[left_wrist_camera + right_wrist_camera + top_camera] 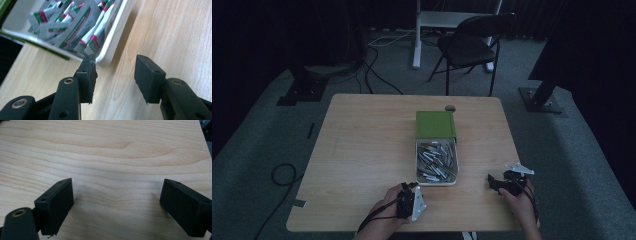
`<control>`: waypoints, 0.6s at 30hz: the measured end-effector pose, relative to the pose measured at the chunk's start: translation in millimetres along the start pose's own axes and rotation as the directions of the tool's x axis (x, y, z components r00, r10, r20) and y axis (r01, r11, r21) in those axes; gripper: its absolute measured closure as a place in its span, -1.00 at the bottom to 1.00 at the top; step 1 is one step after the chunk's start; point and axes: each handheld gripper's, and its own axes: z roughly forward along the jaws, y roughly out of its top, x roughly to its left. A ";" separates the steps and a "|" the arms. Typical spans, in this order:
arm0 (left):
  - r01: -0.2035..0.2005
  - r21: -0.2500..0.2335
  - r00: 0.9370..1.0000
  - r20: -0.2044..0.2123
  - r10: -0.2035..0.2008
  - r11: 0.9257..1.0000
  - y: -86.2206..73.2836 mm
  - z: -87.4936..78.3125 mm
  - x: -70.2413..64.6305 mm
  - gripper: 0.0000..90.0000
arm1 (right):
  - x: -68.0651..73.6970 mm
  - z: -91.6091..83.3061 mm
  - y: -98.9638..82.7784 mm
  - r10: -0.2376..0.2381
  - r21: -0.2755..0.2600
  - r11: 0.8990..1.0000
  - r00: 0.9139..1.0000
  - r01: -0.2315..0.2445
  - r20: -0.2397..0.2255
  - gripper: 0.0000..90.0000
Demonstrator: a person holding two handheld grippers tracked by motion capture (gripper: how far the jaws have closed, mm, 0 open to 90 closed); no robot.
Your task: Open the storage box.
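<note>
A white tray (455, 170) holds several small white sachets (436, 161) with red and green print. It lies at the table's middle, and its far end meets a green box (435, 124). My left gripper (410, 186) sits just off the tray's near left corner. In the left gripper view the jaws (116, 65) stand apart over bare wood with nothing between them, and one fingertip (88, 67) is close to the tray's rim (110, 52), beside the sachets (75, 32). My right gripper (493, 182) rests to the right of the tray, open wide (116, 193) over bare wood.
The wooden table (362, 150) has a small dark round fitting (450, 108) behind the green box. Beyond the table stand a folding chair (472, 45) and a white desk leg (416, 35), with cables on the carpet (282, 175).
</note>
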 end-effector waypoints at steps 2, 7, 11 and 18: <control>0.034 0.012 0.999 0.002 -0.034 0.999 -7.0 -1.5 4.3 0.12 | 0.0 0.0 0.0 0.000 0.000 1.000 1.000 0.000 0.000 -0.75; 0.102 0.019 0.995 0.013 -0.102 0.995 -19.4 -5.5 12.8 0.12 | 0.0 0.0 0.0 0.000 0.000 1.000 1.000 0.000 0.000 -0.75; 0.155 0.016 0.987 0.027 -0.156 0.988 -26.3 -8.5 18.5 0.12 | 0.0 0.0 0.0 0.000 0.000 1.000 1.000 0.000 0.000 -0.75; 0.253 -0.013 0.968 0.001 -0.253 0.967 -42.3 -11.8 36.3 -0.01 | 0.0 0.0 0.0 -0.001 0.000 1.000 1.000 0.001 0.000 -0.75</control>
